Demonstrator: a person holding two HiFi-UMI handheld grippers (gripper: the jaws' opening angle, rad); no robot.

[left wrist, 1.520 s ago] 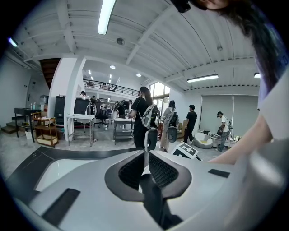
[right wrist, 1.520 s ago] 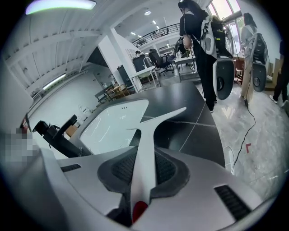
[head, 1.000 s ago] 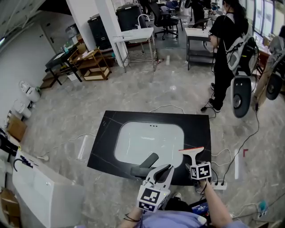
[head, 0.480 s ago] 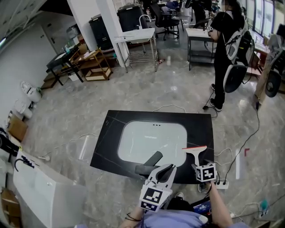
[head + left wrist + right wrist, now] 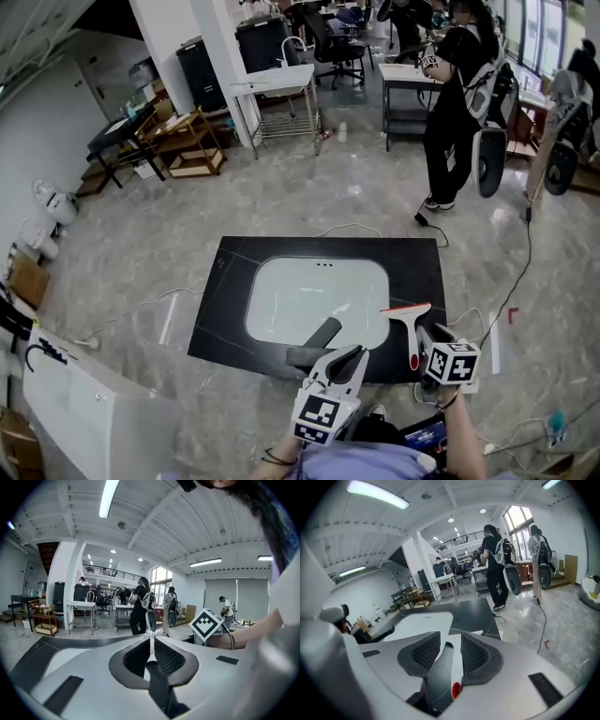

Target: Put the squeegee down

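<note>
The squeegee point(image 5: 409, 328), a white handle with a red blade and a red end, lies on the right part of the black countertop point(image 5: 417, 267), beside the white sink point(image 5: 314, 295). My right gripper point(image 5: 427, 339) hovers just to its right and above it. Its jaws are closing and the pads do not press on anything. In the right gripper view the handle point(image 5: 453, 665) shows below the gap between the jaws of the right gripper point(image 5: 451, 639). My left gripper point(image 5: 347, 361) is shut and empty near the front edge, and the left gripper point(image 5: 150, 639) points over the countertop.
A dark grey faucet point(image 5: 314, 342) lies on the countertop by the sink's front edge. A power strip and cables point(image 5: 469, 323) run on the floor to the right. A person point(image 5: 450, 112) stands beyond by tables; a white cabinet point(image 5: 94, 403) is at left.
My right gripper has let go of the squeegee handle and drawn back up and to the right. The squeegee stays on the countertop. The left gripper has kept still.
</note>
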